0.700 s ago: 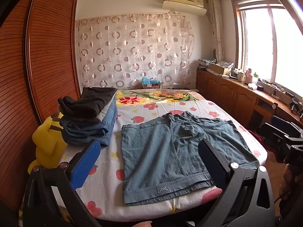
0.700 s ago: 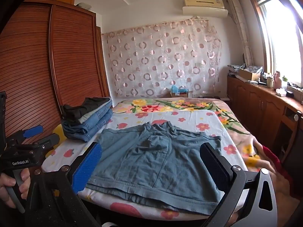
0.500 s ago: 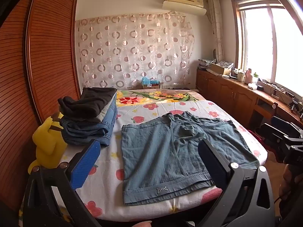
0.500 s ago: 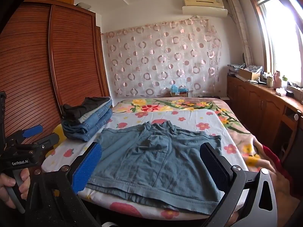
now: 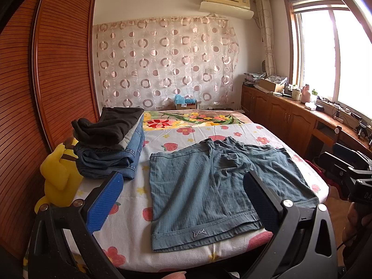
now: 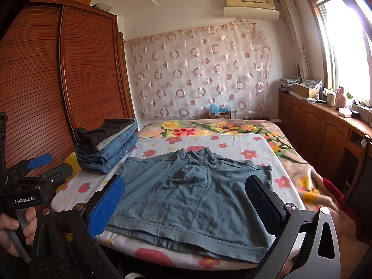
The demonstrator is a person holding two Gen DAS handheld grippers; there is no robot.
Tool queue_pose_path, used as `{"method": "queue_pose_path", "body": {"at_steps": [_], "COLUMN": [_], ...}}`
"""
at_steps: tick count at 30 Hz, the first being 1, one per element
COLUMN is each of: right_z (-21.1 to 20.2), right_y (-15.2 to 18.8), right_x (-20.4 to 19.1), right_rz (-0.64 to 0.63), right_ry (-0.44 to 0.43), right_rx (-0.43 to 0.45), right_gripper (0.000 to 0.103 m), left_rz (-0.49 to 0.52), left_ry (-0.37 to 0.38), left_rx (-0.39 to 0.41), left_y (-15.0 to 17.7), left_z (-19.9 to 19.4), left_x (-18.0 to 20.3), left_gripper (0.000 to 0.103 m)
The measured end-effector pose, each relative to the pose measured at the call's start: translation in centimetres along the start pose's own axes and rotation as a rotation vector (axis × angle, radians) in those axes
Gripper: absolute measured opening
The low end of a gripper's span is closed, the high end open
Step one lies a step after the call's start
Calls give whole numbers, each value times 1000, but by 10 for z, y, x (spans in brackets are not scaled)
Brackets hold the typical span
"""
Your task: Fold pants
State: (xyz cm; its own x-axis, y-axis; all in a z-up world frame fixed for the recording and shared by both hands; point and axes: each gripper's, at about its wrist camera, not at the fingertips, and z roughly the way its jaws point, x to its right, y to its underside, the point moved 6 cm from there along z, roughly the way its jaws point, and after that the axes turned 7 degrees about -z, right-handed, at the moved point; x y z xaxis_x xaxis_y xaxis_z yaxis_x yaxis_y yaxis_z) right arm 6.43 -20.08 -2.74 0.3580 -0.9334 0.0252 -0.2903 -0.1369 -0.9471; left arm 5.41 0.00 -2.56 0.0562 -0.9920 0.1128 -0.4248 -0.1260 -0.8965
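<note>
Blue denim shorts (image 5: pixel 209 186) lie flat on the flowered bed sheet (image 5: pixel 130 239), waistband at the near edge, legs pointing away; they also show in the right wrist view (image 6: pixel 193 197). My left gripper (image 5: pixel 183 200) is open and empty, held above the near bed edge over the shorts' left part. My right gripper (image 6: pixel 186 200) is open and empty, held above the shorts' near hem. The left gripper also shows at the left of the right wrist view (image 6: pixel 34 174); the right one shows at the right edge of the left wrist view (image 5: pixel 348 174).
A stack of folded jeans and dark clothes (image 5: pixel 111 144) sits on the bed's left side, with a yellow plush toy (image 5: pixel 60 176) beside it. A wooden wardrobe (image 5: pixel 46 81) stands left; wooden cabinets (image 5: pixel 290 121) run under the window at right.
</note>
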Motion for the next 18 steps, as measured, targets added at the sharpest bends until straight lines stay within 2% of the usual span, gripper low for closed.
{"method": "queue_pose_path", "body": {"at_steps": [18], "right_z": [0], "right_y": [0], "right_x": [0], "right_rz": [0], "right_ry": [0], "right_rx": [-2], "right_gripper": [103], "left_rz": [3], "left_ry": [-3], "left_rx": [4], "left_y": [0], "left_z": [0], "left_x": [0], "left_gripper": [103]}}
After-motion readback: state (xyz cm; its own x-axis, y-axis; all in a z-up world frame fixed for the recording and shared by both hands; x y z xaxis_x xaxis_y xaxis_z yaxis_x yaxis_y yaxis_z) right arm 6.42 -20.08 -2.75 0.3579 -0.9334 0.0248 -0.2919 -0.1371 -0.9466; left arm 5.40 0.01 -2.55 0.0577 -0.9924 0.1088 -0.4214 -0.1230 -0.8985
